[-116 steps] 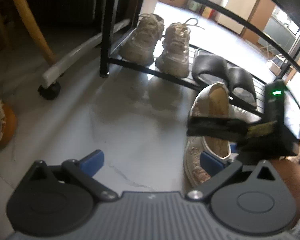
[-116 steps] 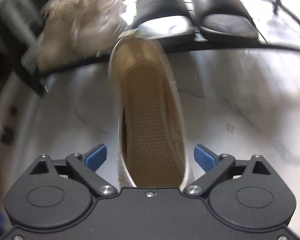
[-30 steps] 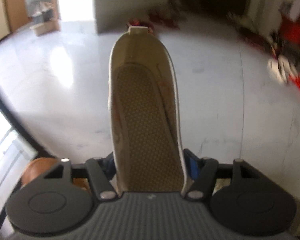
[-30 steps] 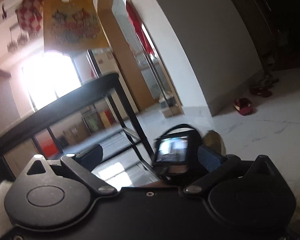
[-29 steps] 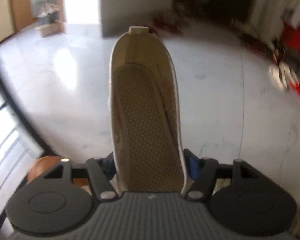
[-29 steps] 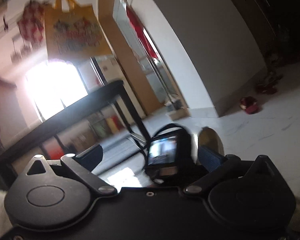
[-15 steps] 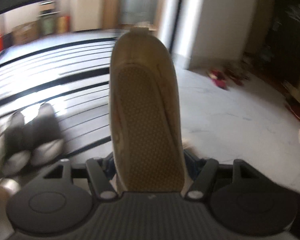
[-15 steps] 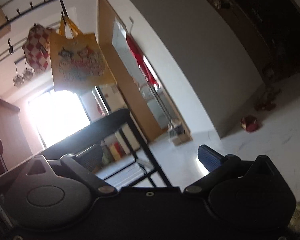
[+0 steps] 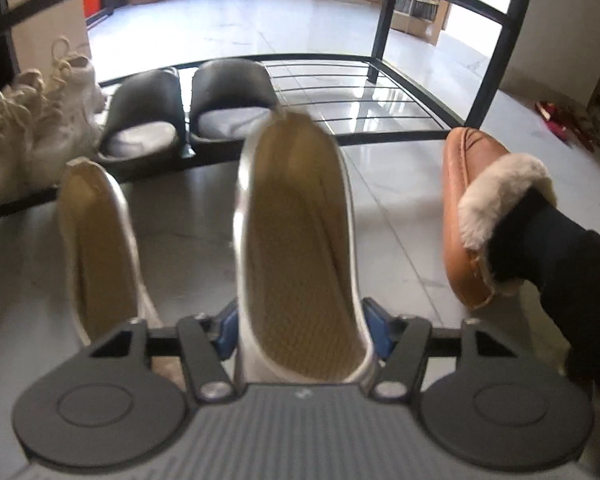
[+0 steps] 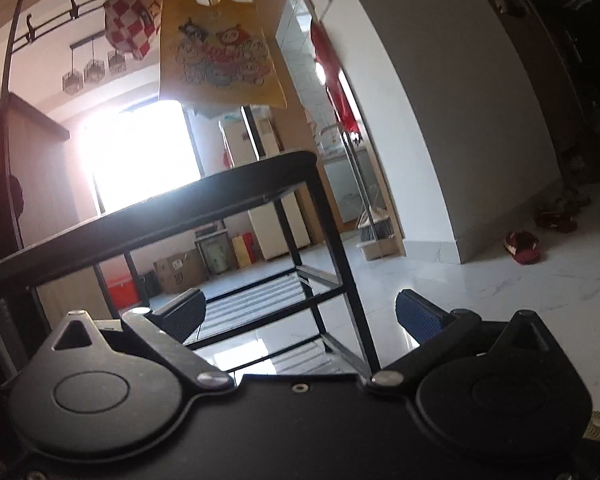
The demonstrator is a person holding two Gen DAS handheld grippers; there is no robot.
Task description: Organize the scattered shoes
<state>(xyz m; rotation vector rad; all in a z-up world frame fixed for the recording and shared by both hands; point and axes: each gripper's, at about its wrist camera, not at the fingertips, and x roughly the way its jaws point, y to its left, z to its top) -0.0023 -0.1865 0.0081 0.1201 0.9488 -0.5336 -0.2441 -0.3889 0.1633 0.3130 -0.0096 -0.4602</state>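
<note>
The left gripper (image 9: 302, 330) holds a cream shoe (image 9: 298, 240) sole-up, its jaws just closing on the heel. Its mate (image 9: 98, 248) lies on the floor to the left. Beyond, black slides (image 9: 184, 110) and white sneakers (image 9: 36, 120) sit on the rack (image 9: 380, 92). A tan slipper (image 9: 488, 208) stands right.

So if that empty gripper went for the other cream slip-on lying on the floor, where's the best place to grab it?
Probably the heel end of the cream slip-on, coming from the near side. Its opening faces the camera, toe toward the shoe rack, so fingers can pinch across the narrow sides, as the left gripper does its mate.
</note>
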